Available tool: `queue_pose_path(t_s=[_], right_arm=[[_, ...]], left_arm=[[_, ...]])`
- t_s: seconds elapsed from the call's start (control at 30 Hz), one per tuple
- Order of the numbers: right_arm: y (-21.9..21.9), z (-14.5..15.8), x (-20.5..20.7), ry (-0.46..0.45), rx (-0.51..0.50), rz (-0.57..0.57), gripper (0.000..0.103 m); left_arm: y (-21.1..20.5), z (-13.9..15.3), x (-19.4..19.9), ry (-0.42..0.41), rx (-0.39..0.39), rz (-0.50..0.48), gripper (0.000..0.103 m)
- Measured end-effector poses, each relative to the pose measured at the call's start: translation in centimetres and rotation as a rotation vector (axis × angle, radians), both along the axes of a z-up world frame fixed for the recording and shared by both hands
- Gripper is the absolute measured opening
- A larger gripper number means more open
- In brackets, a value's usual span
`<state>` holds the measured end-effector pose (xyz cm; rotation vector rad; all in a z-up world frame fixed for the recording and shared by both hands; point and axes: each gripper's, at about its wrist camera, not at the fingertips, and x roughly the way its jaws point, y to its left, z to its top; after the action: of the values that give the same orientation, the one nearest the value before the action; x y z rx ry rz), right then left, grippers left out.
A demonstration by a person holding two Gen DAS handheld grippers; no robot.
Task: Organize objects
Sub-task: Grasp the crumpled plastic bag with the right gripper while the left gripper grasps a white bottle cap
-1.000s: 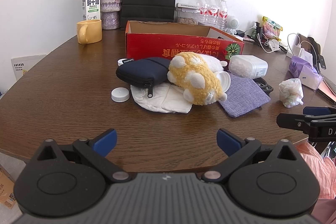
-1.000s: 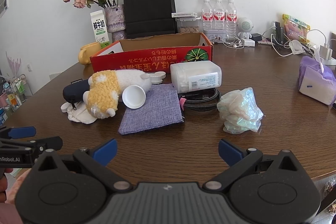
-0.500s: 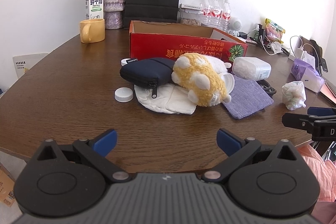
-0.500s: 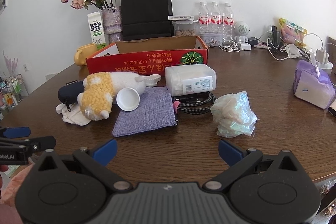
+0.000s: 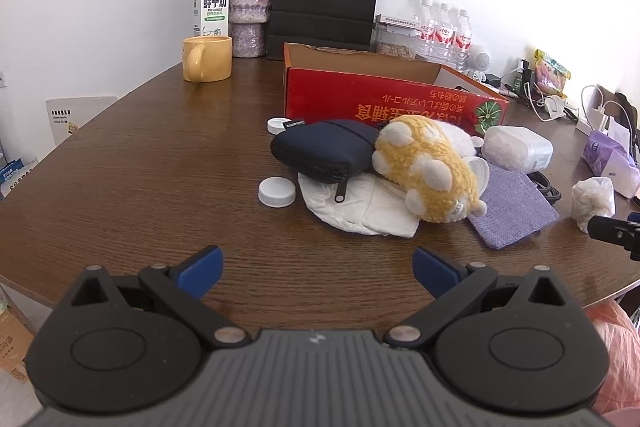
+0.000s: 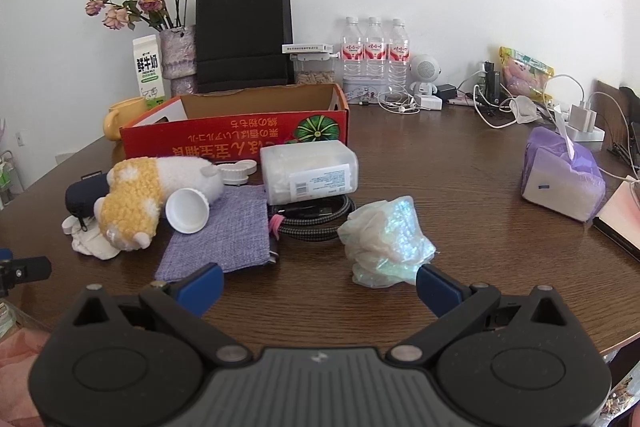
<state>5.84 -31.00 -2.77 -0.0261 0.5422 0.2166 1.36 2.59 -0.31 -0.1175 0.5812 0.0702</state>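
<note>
Clutter sits in 1 cluster on the brown surface (image 5: 140, 163), just in front of the red cardboard box (image 6: 240, 137), which stands open-topped behind it and looks like the likely place for these things. Largest of the loose items is the yellow-and-white plush toy (image 5: 430, 167), lying on its side across a white cloth (image 5: 360, 205) and leaning against the navy zip pouch (image 5: 328, 151). Beside it a clear plastic container (image 6: 310, 171) rests on a coiled cable (image 6: 320, 223), touching the purple fabric square (image 6: 224, 231). A crumpled plastic bag (image 6: 384, 239) lies nearest the right claw (image 6: 319, 285), probably its easiest first pick. Smallest is a white cap (image 5: 277, 191), apart at the pile's left edge.

Both the right claw and the left claw (image 5: 318, 273) hover low over the near edge, jaws spread wide and holding nothing, so sorting seems not yet begun.
</note>
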Motion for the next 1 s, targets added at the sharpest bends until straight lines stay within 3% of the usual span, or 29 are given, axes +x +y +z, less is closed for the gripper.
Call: queue_pose_path(t_s=[0.63, 0.73, 0.93, 1.0], right_arm=[[-2.2, -1.9, 3.6, -0.075, -0.068, -0.052, 0.099], [-2.4, -2.2, 4.0, -0.077, -0.057, -0.049, 0.096], [-2.3, -2.6, 4.8, -0.065, -0.044, -0.038, 0.083], [-2.2, -2.7, 5.0, -0.064, -0.043, -0.031, 0.079]], left_arm=[[2.4, -0.6, 2.9, -0.015, 0.078, 0.135, 0.103], [2.5, -0.8, 3.6, -0.013, 0.095, 0.136, 0.097], [2.6, -1.1, 5.4, 0.006, 0.113, 0.124, 0.075], [2.6, -1.2, 5.9, 0.009, 0.117, 0.119, 0.073]])
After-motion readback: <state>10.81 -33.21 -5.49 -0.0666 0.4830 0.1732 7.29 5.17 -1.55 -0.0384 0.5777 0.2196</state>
